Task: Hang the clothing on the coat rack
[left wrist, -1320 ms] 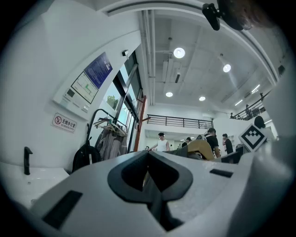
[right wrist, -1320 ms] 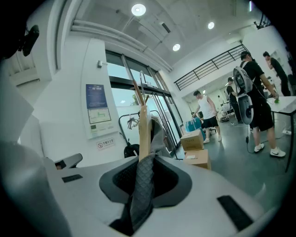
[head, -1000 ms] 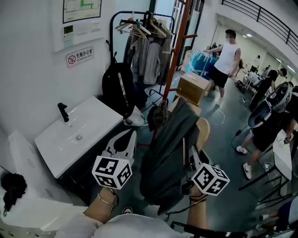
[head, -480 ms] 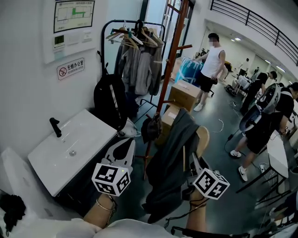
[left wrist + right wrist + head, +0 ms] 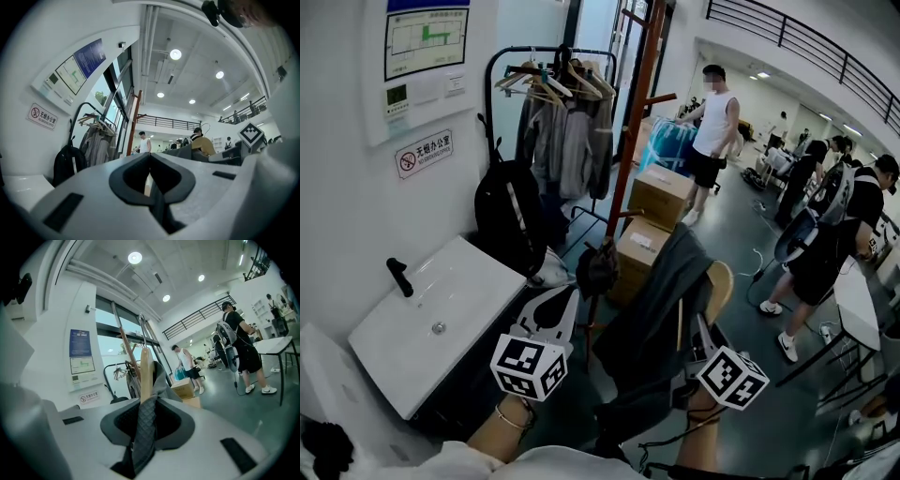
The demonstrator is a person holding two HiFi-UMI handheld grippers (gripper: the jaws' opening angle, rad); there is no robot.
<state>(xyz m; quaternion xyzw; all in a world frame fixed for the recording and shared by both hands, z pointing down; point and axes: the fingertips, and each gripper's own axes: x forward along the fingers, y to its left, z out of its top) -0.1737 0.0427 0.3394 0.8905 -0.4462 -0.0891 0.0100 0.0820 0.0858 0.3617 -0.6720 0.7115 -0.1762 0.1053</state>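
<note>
- My right gripper has its jaws drawn in to a narrow gap, clamped on the hanger and a fold of the jacket's cloth.
- In the head view the grey jacket drapes from the wooden hanger, down and to the left of the right gripper.
- That puts the jacket between my two grippers.
- My left gripper has its jaws together with nothing in them.
- The left gripper sits just left of the jacket; I cannot tell whether it touches the cloth.
- The reddish coat rack stands beyond the jacket, farther off.
- A black rail of hung clothes is left of the coat rack.
- A white sink lies near left.
</note>
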